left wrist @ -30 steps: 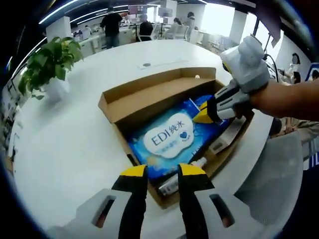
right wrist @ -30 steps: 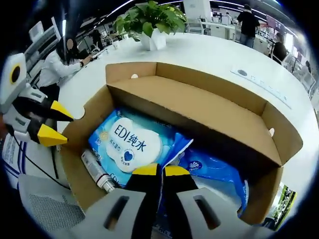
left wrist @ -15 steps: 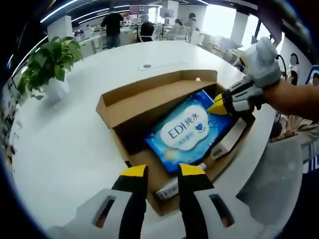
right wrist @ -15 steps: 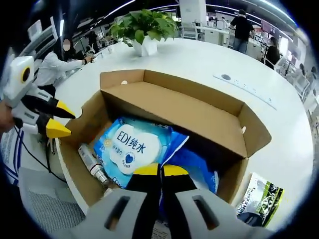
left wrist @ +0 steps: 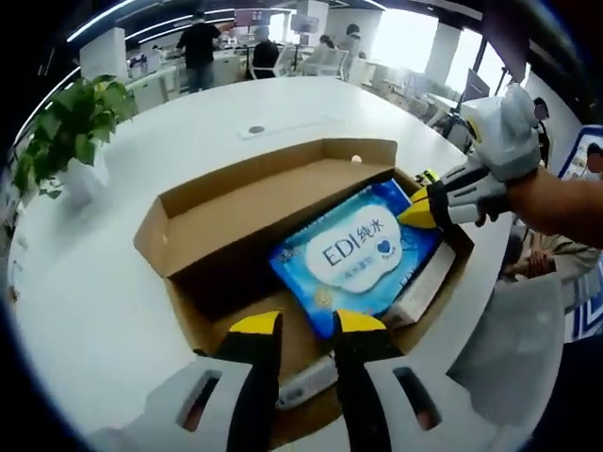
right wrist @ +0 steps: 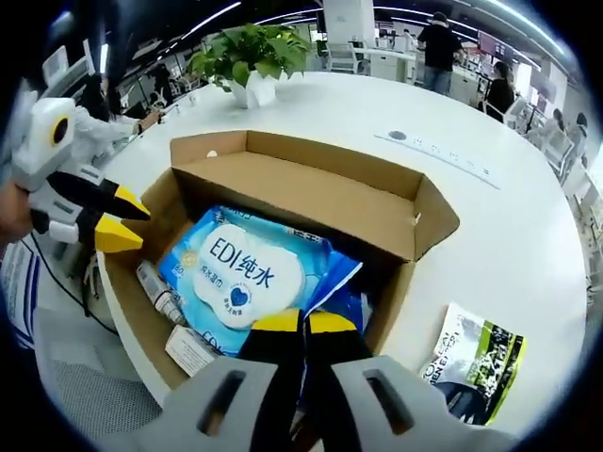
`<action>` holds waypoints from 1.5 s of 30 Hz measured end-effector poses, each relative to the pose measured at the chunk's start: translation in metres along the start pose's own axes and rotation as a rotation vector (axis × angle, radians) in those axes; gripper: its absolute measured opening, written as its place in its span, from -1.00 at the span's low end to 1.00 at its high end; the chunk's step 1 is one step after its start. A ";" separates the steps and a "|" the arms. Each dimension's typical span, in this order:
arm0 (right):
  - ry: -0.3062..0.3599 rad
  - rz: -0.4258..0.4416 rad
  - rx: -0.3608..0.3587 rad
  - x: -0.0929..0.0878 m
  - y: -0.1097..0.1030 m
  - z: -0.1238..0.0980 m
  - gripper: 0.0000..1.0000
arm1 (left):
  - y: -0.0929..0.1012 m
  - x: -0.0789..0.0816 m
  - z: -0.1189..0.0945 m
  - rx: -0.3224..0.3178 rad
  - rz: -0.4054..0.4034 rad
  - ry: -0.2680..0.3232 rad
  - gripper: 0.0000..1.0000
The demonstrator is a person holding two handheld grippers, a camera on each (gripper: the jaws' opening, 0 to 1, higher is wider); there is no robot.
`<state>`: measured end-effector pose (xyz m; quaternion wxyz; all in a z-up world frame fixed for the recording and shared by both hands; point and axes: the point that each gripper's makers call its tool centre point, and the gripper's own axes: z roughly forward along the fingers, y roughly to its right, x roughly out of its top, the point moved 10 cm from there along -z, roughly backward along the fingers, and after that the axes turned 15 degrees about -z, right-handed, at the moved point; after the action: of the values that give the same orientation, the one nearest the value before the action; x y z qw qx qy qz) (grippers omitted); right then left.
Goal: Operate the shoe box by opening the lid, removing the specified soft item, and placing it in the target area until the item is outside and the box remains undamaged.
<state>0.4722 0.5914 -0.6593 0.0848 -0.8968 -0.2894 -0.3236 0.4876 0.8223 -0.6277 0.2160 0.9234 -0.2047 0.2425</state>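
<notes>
Lifting the blue wipes pack [right wrist: 247,273] out of the shoe box [right wrist: 311,193] is the step in hand, and it looks partly done. The box sits on the white table [right wrist: 528,235] with its lid already folded back. The pack rests tilted inside the box, one corner raised above the rim at the box's near side in the right gripper view.

The right gripper [right wrist: 303,325] has its fingers together, clamped on that raised corner of the pack. The left gripper [left wrist: 297,325] hovers at the box's near edge in the left gripper view, its fingers a little apart with nothing between them. In the right gripper view it stands just beside the box's left wall, apart from the cardboard.

To do this well, the lift should probably go straight up and away from the box walls, so the soft pack does not snag the rim and drag the box. The hold is on a corner only, so the pack may sag or slip; a slow pull seems wise. The left gripper could steady the box wall if the box starts to move.

A small bottle [right wrist: 155,290] and a flat carton [right wrist: 193,350] lie in the box under the pack's edge. A green and black packet [right wrist: 476,363] lies on the table to the right of the box, and a potted plant [right wrist: 247,58] stands beyond it.
</notes>
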 end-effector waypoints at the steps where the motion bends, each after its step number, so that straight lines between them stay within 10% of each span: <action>1: 0.000 -0.001 -0.001 -0.001 0.000 0.001 -1.00 | 0.001 0.002 0.005 -0.001 0.009 -0.005 -0.61; 28: 0.016 0.011 0.031 -0.005 0.005 0.005 -1.00 | -0.011 0.004 0.055 -0.037 -0.191 -0.122 -0.73; 45: 0.019 0.018 0.034 -0.006 0.005 0.007 -1.00 | -0.013 0.000 0.056 -0.054 -0.294 -0.098 -1.00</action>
<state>0.4753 0.5872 -0.6685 0.1055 -0.8947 -0.2861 -0.3265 0.5140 0.8049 -0.6759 0.2634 0.9480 -0.0842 0.1575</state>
